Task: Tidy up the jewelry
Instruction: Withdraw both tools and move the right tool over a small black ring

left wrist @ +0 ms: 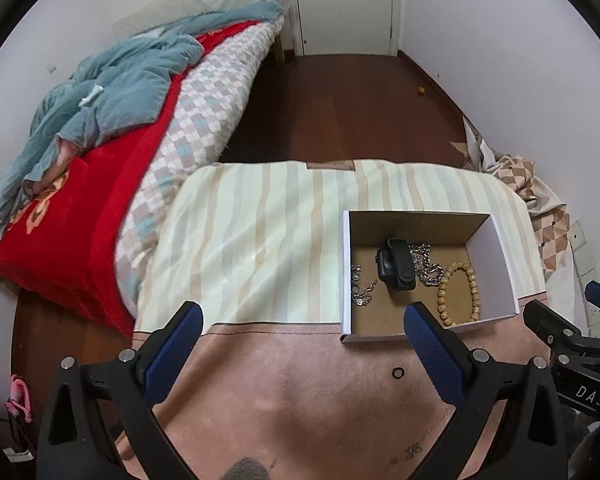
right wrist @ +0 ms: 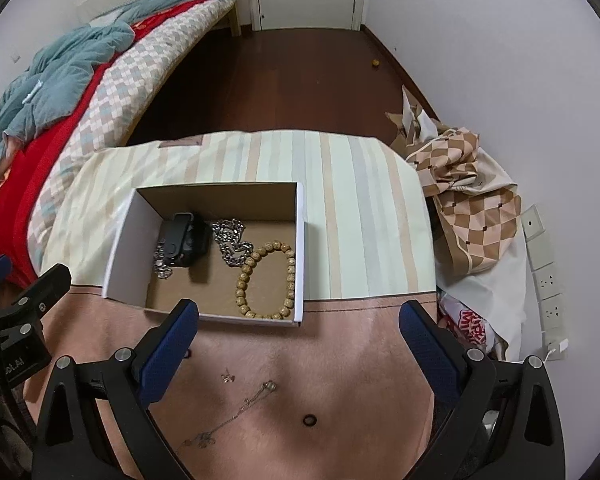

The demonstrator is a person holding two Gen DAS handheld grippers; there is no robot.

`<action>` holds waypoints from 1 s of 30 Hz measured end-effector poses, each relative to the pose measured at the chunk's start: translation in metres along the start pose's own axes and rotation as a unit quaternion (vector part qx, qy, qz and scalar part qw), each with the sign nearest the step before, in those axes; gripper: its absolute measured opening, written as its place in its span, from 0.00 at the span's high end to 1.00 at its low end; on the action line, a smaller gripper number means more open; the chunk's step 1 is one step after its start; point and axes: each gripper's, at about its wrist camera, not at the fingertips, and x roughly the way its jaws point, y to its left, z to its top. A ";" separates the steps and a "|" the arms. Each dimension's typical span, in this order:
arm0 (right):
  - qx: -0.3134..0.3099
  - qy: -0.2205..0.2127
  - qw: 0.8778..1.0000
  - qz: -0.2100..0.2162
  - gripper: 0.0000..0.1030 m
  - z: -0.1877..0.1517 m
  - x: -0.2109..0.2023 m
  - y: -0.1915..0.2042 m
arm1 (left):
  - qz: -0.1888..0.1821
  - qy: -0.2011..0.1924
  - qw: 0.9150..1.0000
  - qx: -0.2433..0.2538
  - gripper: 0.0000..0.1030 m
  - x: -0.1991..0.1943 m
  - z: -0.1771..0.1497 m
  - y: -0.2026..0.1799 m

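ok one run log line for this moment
left gripper: open, empty | right gripper: open, empty | box: watch, bead bracelet, chains | cloth: ring, thin necklace

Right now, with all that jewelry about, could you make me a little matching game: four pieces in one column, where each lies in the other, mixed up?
Things:
1. wooden bead bracelet
2. black ring
3. thin chain necklace
4. black watch

Places:
A. stretched out on the pink cloth, left of the ring
B. in the box, toward its left wall
C. in the box, by its right wall
D. alone on the pink cloth, outside the box

Pairs: 1-C, 2-D, 3-A, 4-B
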 end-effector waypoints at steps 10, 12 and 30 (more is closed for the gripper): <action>0.002 -0.050 0.999 0.000 0.02 -0.019 -0.060 0.002 | 0.005 -0.034 0.999 -0.006 0.00 -0.049 -0.021 0.009; 0.000 -0.060 0.998 0.000 0.02 -0.023 -0.072 0.003 | 0.005 -0.041 0.999 -0.009 0.00 -0.058 -0.024 0.010; 0.037 -0.039 0.998 0.018 0.02 -0.098 -0.085 -0.017 | 0.010 0.001 1.000 -0.017 0.00 -0.046 -0.091 0.007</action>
